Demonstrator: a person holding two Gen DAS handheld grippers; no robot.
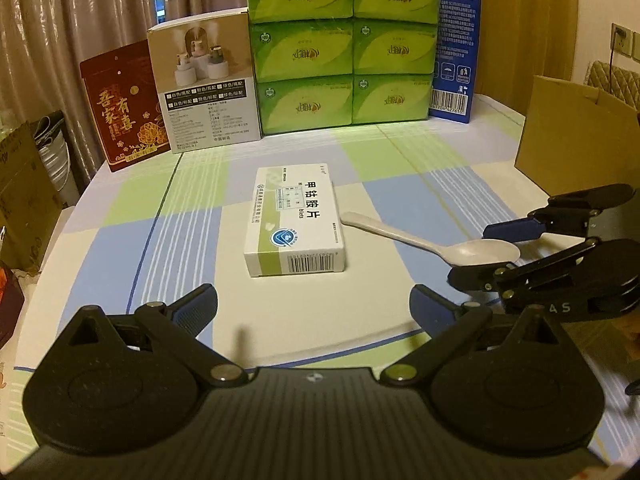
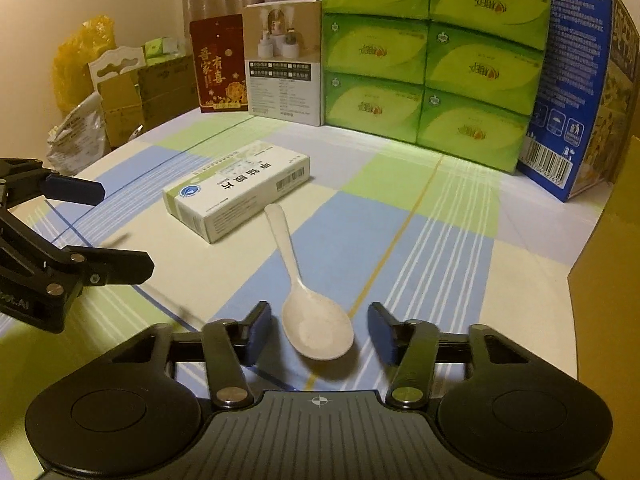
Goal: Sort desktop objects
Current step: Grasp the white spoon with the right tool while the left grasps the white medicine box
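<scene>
A white medicine box lies flat on the checked tablecloth, just ahead of my left gripper, which stands open with nothing between its fingers. To the box's right lies a white plastic spoon, handle towards the box. In the right wrist view the spoon's bowl sits between the fingers of my right gripper, with a gap showing on each side, so the pads do not press on it. The medicine box is beyond the handle, and the left gripper shows at the left edge.
Along the back stand a red bag, a humidifier carton, stacked green tissue packs and a tall blue box. A brown cardboard box stands at the right edge. Cartons and bags sit off the table's left side.
</scene>
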